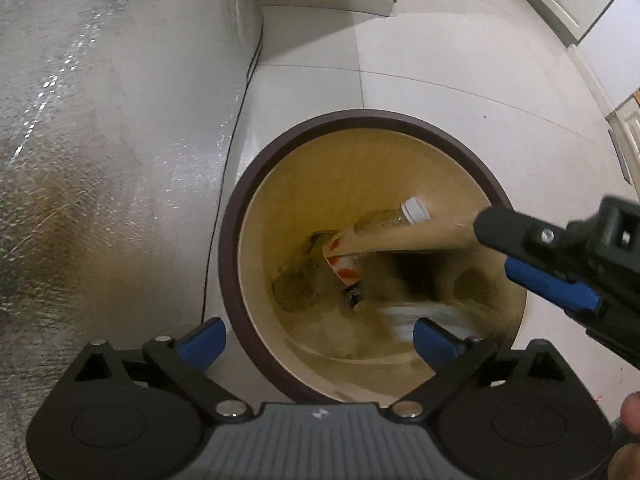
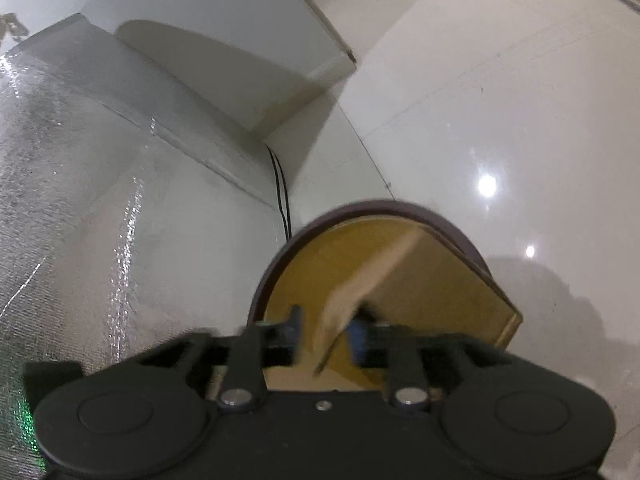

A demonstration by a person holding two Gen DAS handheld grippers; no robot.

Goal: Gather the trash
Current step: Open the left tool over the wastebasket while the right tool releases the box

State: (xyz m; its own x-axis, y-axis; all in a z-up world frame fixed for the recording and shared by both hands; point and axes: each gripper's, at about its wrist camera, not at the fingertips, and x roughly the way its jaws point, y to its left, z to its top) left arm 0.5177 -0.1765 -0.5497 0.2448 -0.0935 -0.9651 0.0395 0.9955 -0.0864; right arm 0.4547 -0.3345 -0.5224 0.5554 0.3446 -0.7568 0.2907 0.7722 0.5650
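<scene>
My right gripper sits over the near edge of the bin, and a strip of brown cardboard runs between its two fingers and on ahead of them. The picture is smeared with motion there, so I cannot tell whether the fingers pinch the strip or merely flank it. From my left camera the same gripper comes in from the right, above the bin's mouth, with the cardboard reaching from its tip down and leftward into the bin.

My left gripper has its blue-padded fingers spread wide, nothing between them, poised above the near rim of the bin. That bin is round, dark brown at the rim and pale tan inside, and stands on the floor directly ahead of and below both grippers.

Inside it, under the cardboard's far end, lies a red-and-white paper cup. Just beyond the cardboard leans a clear bottle with a white cap. Nearer my left gripper's right finger there is something white and blurred.

To the left of the bin rises a surface covered in silver foil, with a thin black cable running down between it and the bin. Pale floor tiles stretch away ahead and to the right.
</scene>
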